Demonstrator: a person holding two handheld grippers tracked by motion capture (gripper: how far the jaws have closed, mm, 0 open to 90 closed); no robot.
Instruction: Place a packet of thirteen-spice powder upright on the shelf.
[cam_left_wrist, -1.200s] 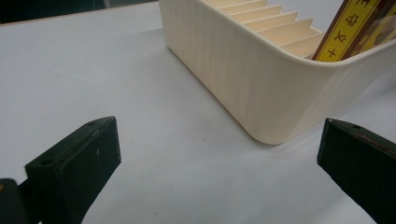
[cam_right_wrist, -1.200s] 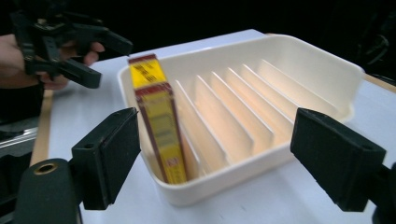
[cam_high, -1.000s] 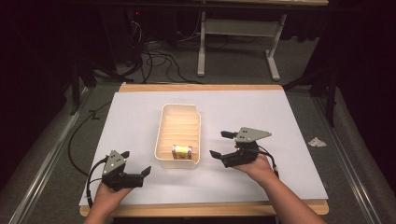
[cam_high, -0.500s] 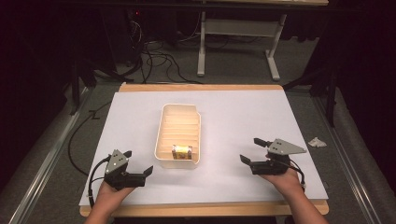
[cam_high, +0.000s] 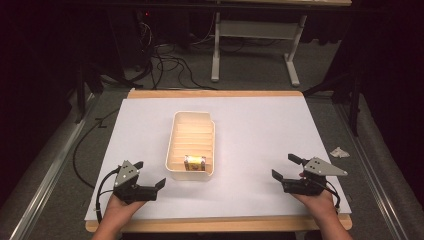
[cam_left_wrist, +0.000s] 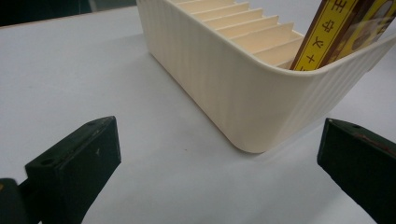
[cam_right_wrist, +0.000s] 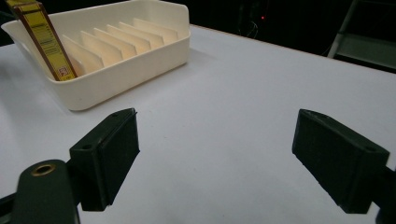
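Slotted tray (cam_high: 194, 131) mid-table — bare white sheet (cam_high: 260, 130) either side

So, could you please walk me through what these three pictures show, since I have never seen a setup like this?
There is no robot here. A person stands at a table and holds a two-jaw tool in each hand. The high view looks down from above the person's side: the left hand-held gripper is at the lower left and the right hand-held gripper at the lower right. Both are open and hold nothing.

The other two pictures come from small cameras riding on each tool, looking along its two black jaws.

On the white table cover sits a cream slotted tray, divided by thin walls. In its compartment nearest the person stands one small yellow and brown packet with printed characters. A crumpled bit of paper lies off the table, to the right.
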